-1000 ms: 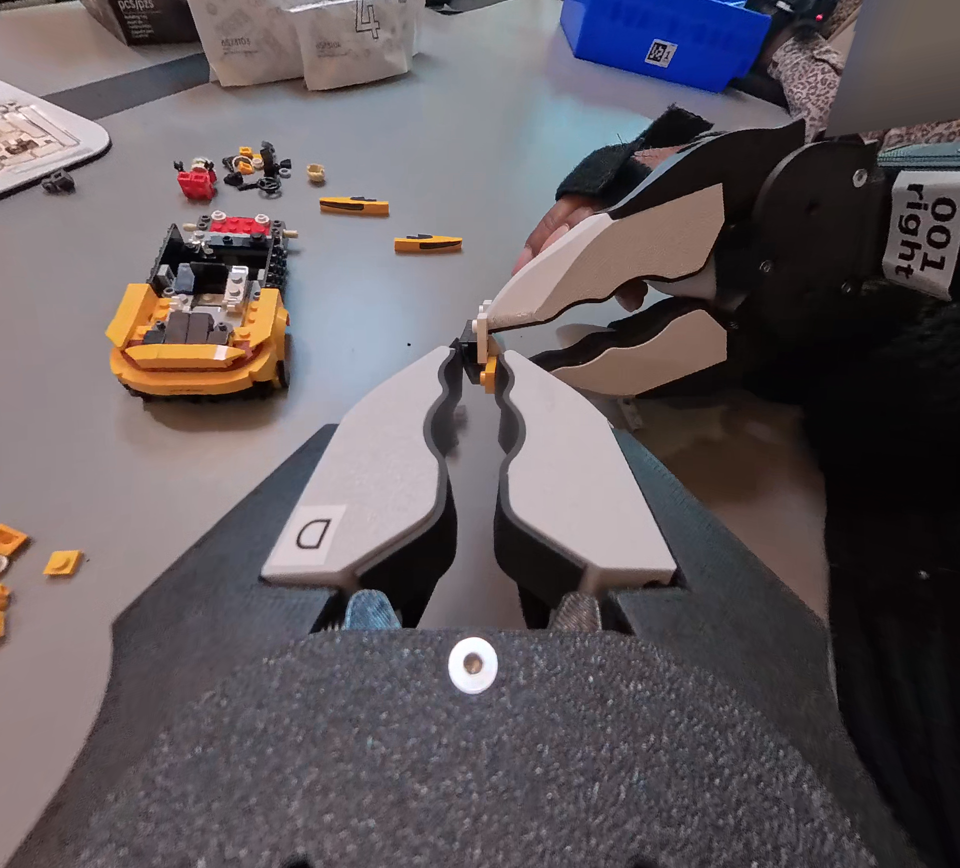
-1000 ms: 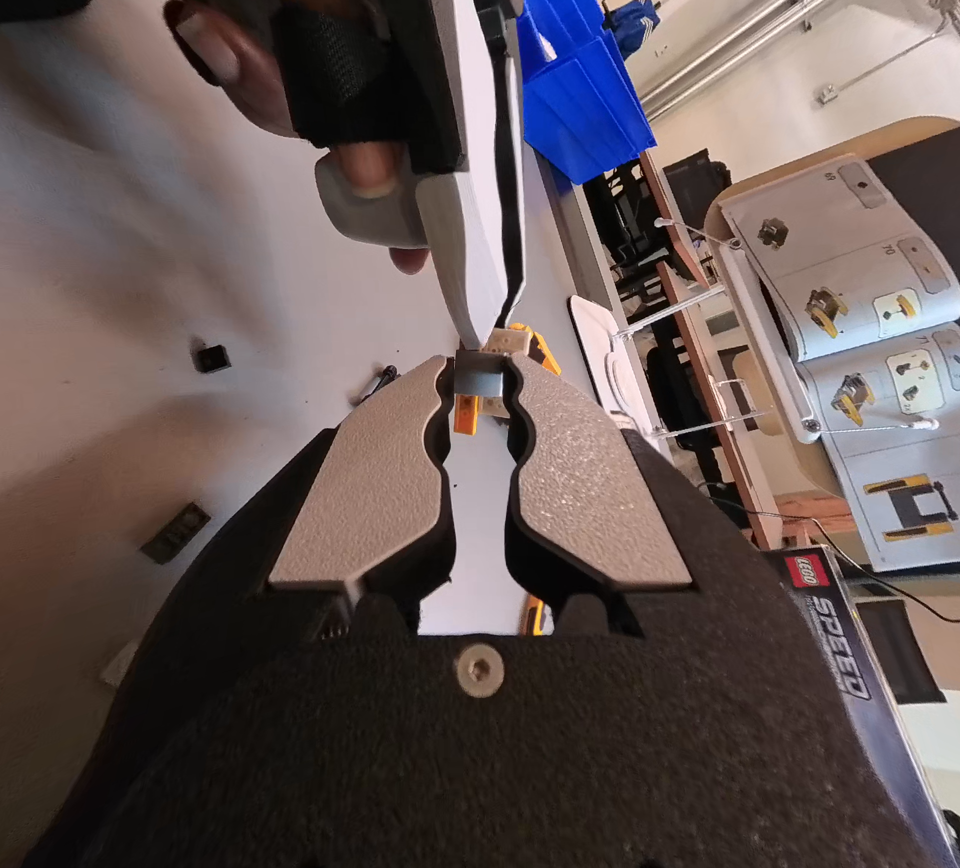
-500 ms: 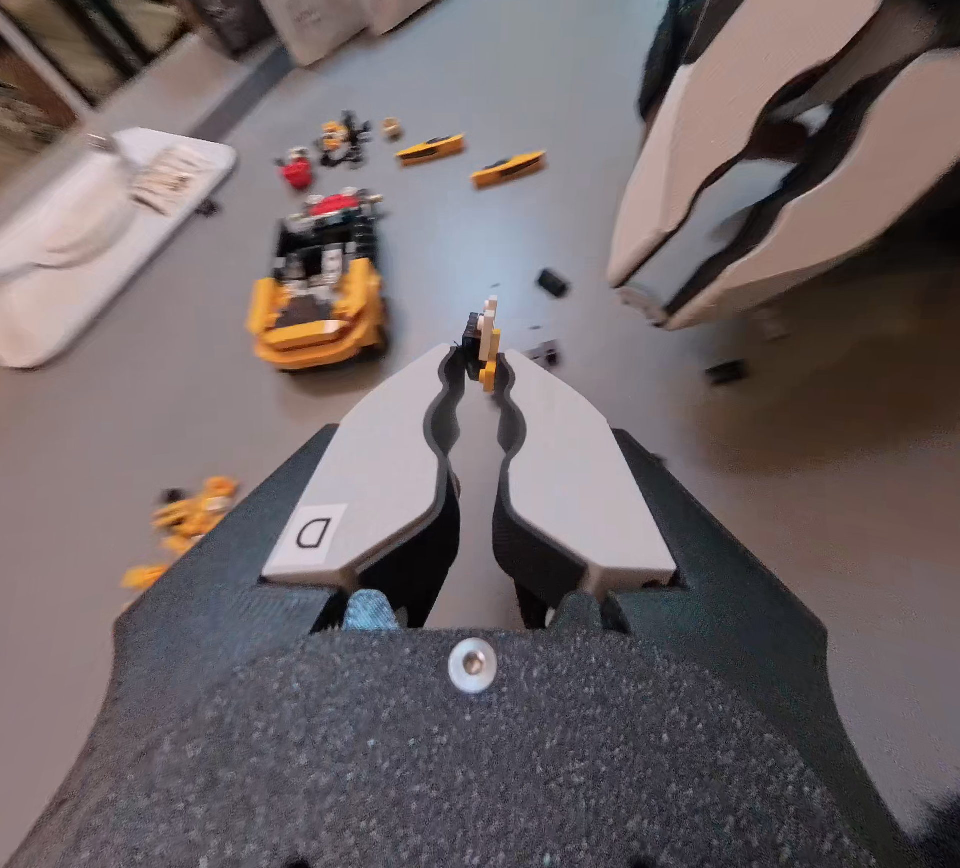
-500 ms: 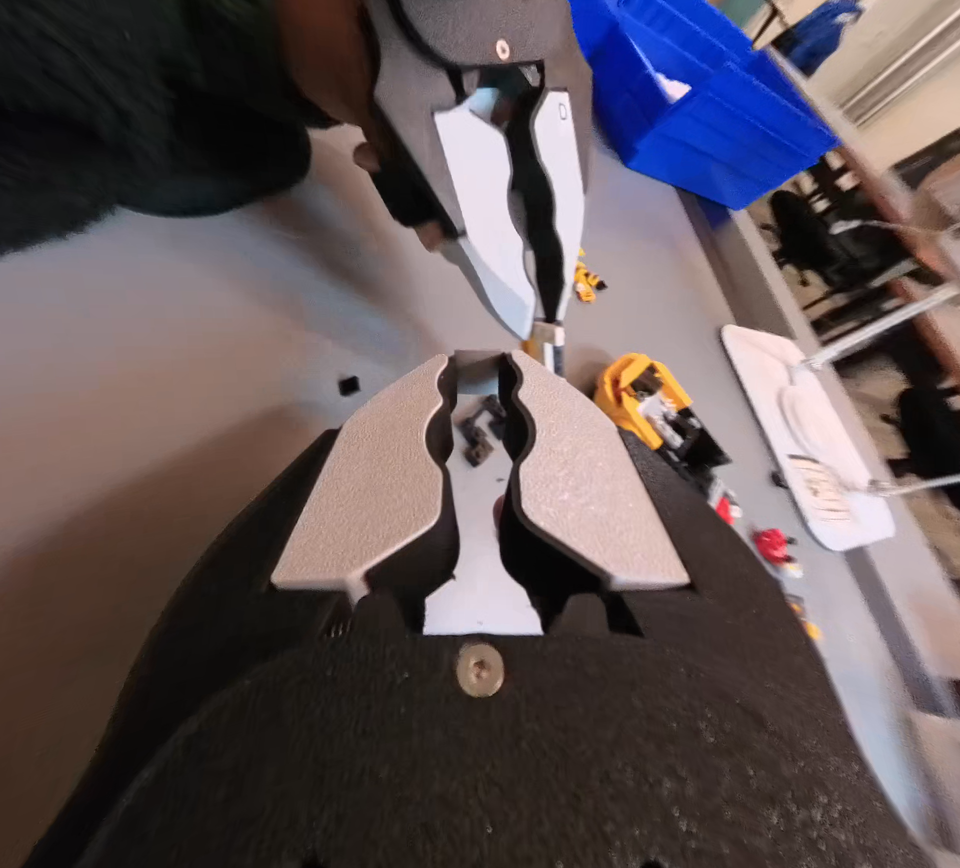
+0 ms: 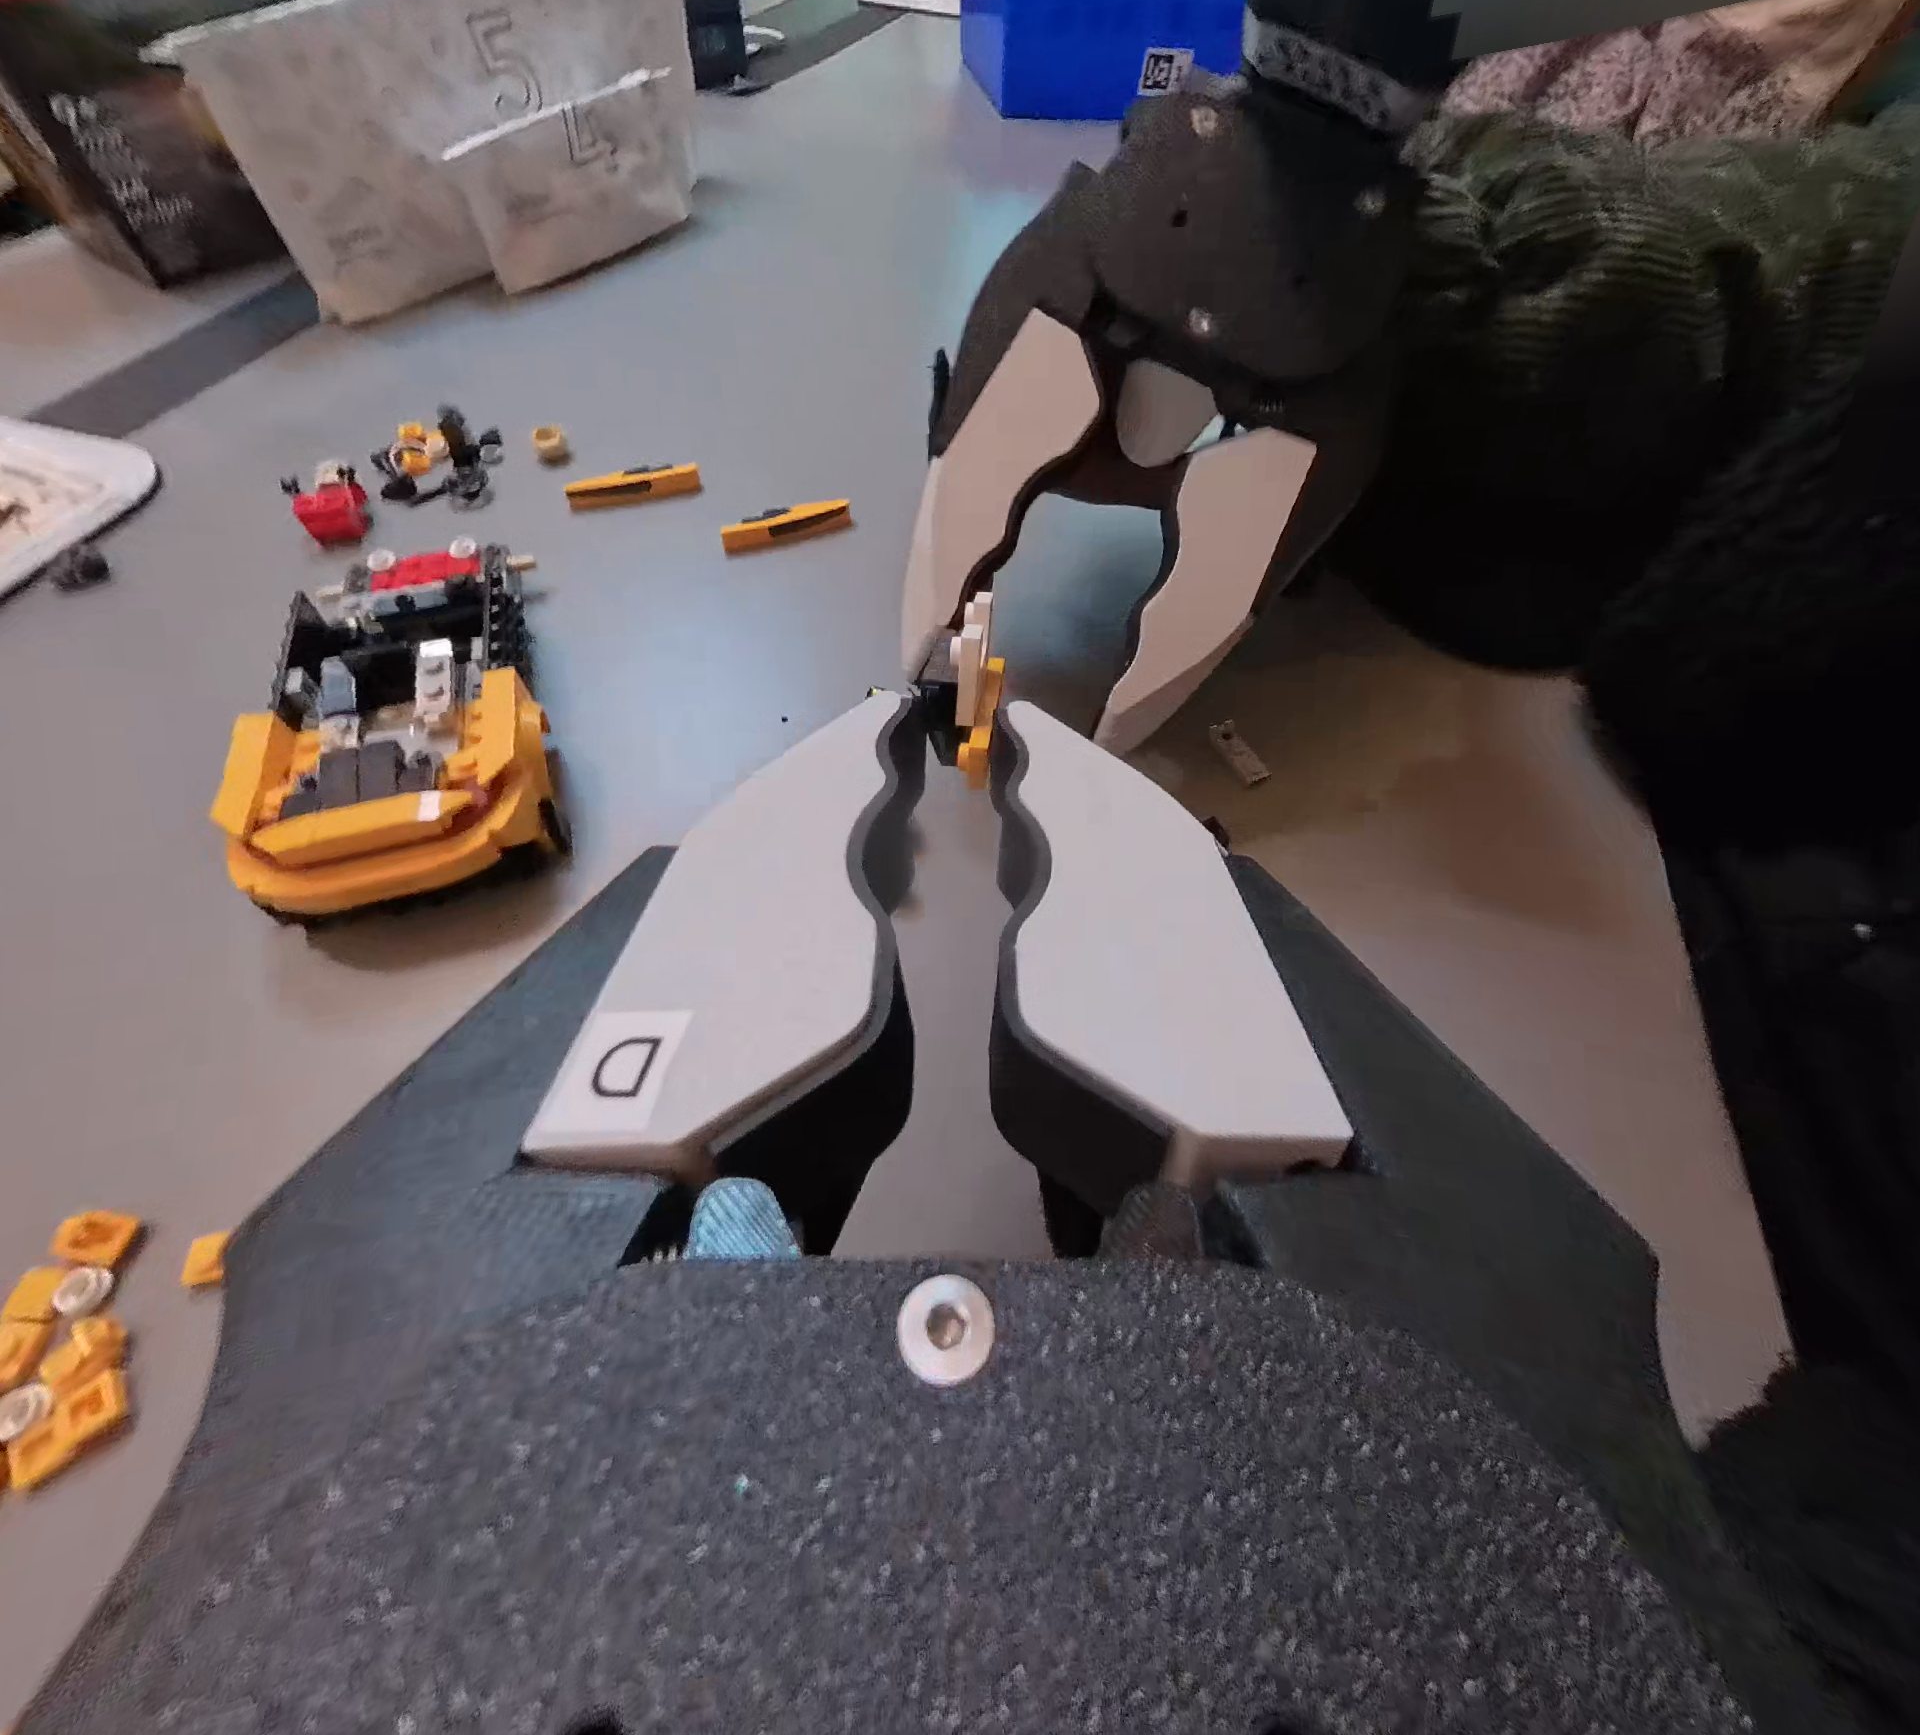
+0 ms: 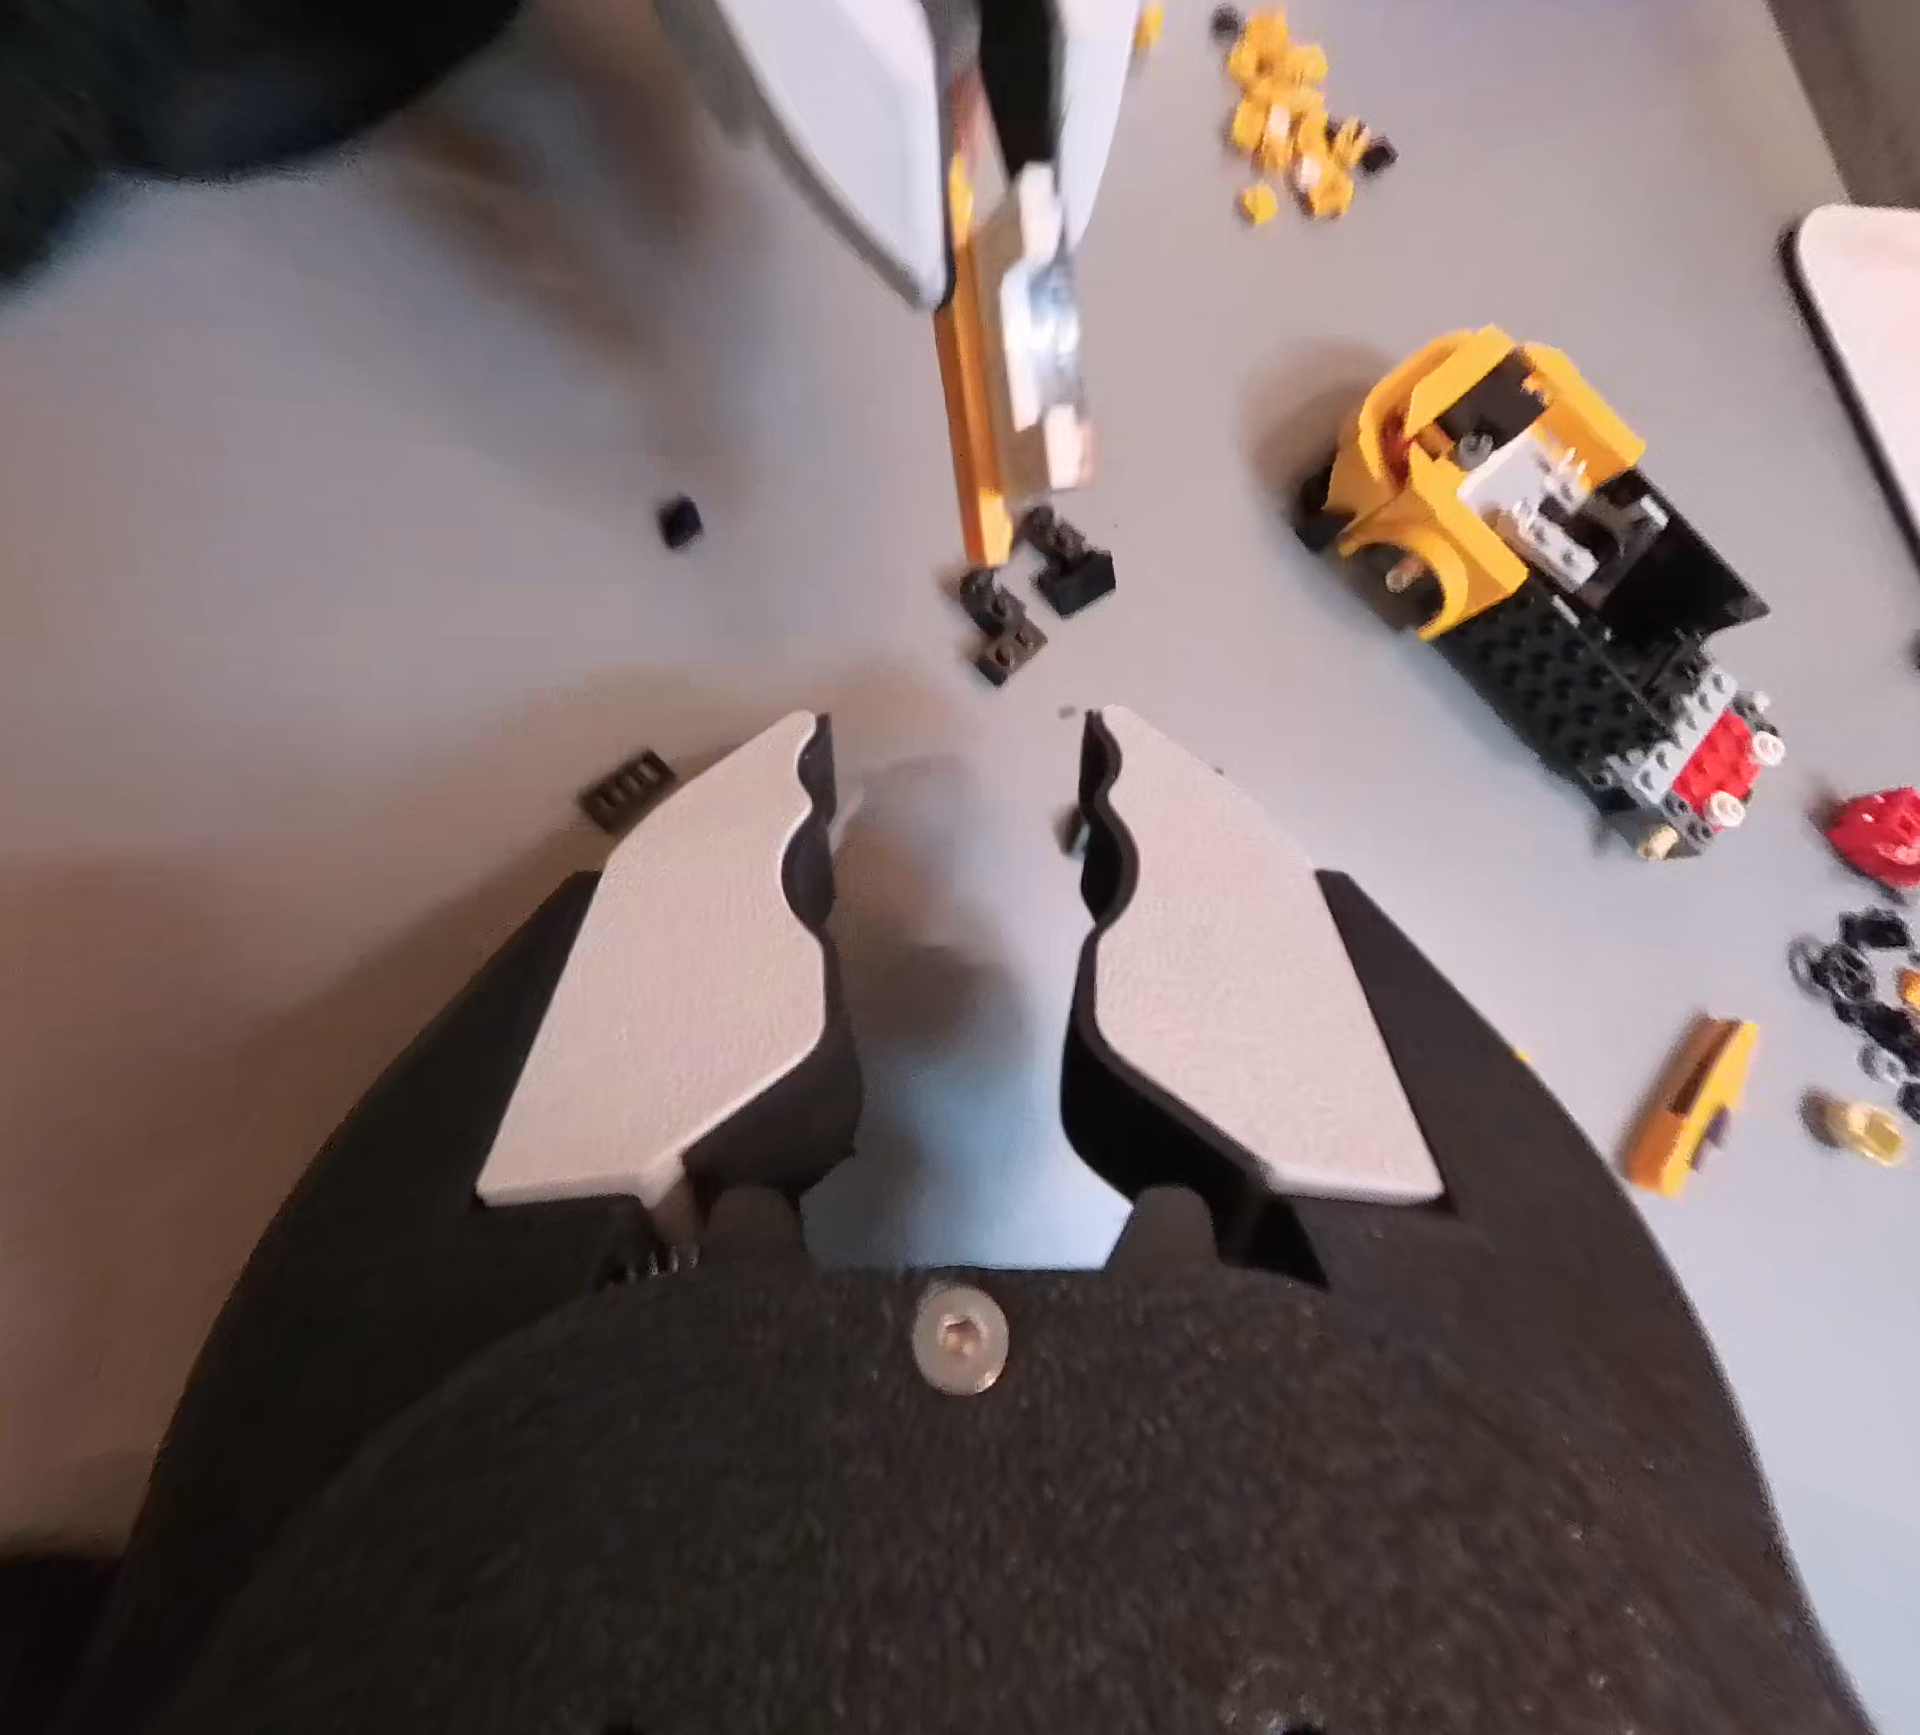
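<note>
My left gripper (image 5: 954, 717) is shut on a small brick assembly (image 5: 966, 683) of black, white and yellow pieces, held above the grey table (image 5: 727, 251). The same assembly shows in the right wrist view (image 6: 1013, 376), hanging from the left gripper's fingers (image 6: 831, 75). My right gripper (image 6: 956, 740) is open with nothing between its pads, just above the table. Its fingers (image 5: 961, 480) stand right behind the held assembly in the left wrist view. Small black bricks (image 6: 1023, 589) lie just ahead of the right gripper.
A half-built yellow and black toy car (image 5: 384, 750) (image 6: 1538, 542) sits to the left. Loose yellow strips (image 5: 784, 524), a red piece (image 5: 330, 509), yellow plates (image 5: 62, 1342), numbered paper bags (image 5: 468, 116), a blue bin (image 5: 1101, 12) and a white tray (image 5: 62, 490) are around.
My right gripper let go of the assembly, opened wide and dropped towards the table. My left gripper kept the assembly and swung back to face the bags.
</note>
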Motion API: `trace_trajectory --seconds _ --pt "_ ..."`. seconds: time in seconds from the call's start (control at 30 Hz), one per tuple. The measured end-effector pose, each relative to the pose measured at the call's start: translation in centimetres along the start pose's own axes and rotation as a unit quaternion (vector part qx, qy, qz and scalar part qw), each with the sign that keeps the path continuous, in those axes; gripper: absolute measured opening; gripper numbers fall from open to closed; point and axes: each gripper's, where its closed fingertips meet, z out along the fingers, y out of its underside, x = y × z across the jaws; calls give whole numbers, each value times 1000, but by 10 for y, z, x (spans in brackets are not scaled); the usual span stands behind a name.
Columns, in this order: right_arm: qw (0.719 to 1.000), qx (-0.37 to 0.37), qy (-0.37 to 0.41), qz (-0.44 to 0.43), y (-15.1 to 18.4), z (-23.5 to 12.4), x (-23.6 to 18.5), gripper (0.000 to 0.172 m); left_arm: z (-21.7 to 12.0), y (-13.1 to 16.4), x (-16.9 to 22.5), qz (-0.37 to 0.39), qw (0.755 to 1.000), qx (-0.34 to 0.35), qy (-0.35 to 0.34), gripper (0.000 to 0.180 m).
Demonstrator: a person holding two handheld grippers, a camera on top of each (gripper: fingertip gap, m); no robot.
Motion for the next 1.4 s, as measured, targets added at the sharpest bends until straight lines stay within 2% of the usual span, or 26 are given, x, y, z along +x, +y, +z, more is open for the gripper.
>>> trace_trajectory --seconds 0.03,0.1,0.17,0.27,0.37,0.47,0.67,0.83,0.97,1.07,1.23,1.37,1.4 --pt "999 29 -12 15 -9 -4 -1 45 0 -1 2 16 1000 2 -1 12" --pt "995 95 -17 36 -29 -17 1 40 1 -1 7 39 999 3 3 12" --pt "991 129 -13 38 -40 -25 3 35 1 -1 10 54 999 4 4 12" --pt "990 137 -4 10 -44 -23 -2 30 2 -4 18 71 997 10 18 13" --pt "989 146 -32 9 -48 -20 -12 17 3 -3 26 98 995 9 31 12" --pt "985 159 -55 23 -50 -23 -16 14 3 -2 27 116 993 7 27 13" --pt "980 184 -42 59 -56 -28 -6 13 -3 -7 17 150 988 10 -22 10" --pt "983 166 -50 58 -52 -22 -10 12 -5 -3 19 161 987 -16 -17 5" --pt "981 162 -79 74 -52 -19 -16 20 -1 8 23 218 974 -57 -21 4" --pt "987 146 -61 37 -48 -15 -18 14 1 15 23 248 965 -83 -30 4" --pt "991 134 -13 -10 -48 -11 -16 10 1 19 23 253 962 -100 -33 4" --pt "981 155 -32 116 -48 -6 -6 10 -1 21 17 315 940 -117 -68 4" --pt "976 156 -16 152 -44 -5 5 9 3 18 37 324 941 -89 -26 4"
